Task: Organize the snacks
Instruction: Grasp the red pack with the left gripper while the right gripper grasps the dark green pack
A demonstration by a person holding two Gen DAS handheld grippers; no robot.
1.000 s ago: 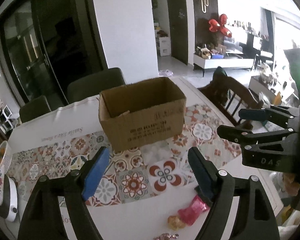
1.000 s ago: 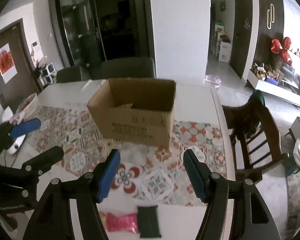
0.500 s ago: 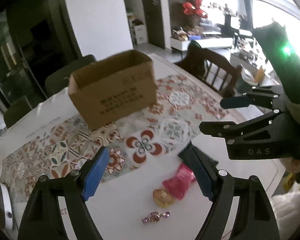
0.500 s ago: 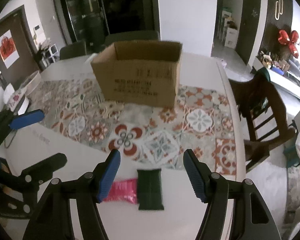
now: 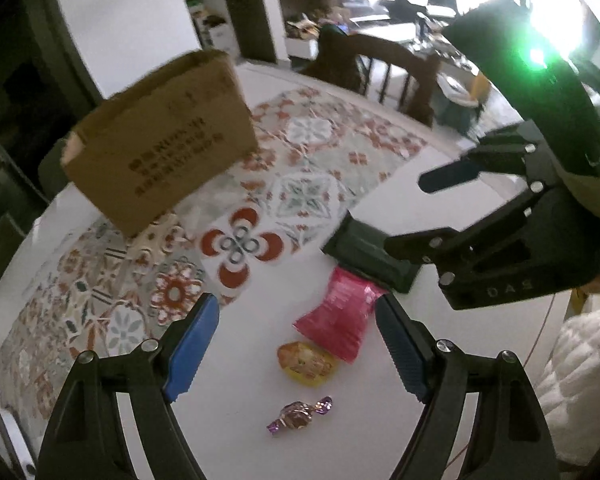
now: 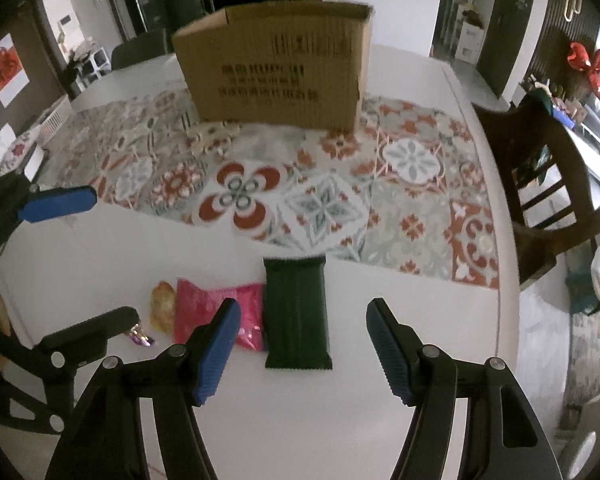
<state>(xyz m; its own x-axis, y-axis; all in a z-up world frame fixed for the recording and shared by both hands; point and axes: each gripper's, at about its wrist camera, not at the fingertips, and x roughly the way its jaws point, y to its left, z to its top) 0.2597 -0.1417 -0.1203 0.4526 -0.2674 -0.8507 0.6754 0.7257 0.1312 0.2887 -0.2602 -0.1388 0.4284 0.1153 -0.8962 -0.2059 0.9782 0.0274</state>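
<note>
Several snacks lie on the white table near its front edge: a dark green packet [image 6: 297, 312], a pink packet [image 6: 204, 306], a yellow-wrapped cake [image 5: 305, 363] and a purple-wrapped candy [image 5: 299, 415]. An open cardboard box [image 6: 276, 68] stands behind them on the patterned runner. My left gripper [image 5: 298, 356] is open and empty, above the yellow cake and the pink packet [image 5: 340, 316]. My right gripper [image 6: 302, 350] is open and empty, with the green packet between its jaws; it also shows in the left wrist view [image 5: 416, 216].
A patterned table runner [image 6: 412, 196] crosses the table. A wooden chair [image 6: 540, 184] stands at the right side. Dark chairs stand behind the box. A white basket [image 6: 54, 120] sits at the far left of the table.
Both grippers have dropped and moved toward the snacks at the table's front. The box now sits farther off and higher in both views. Both stay open.
</note>
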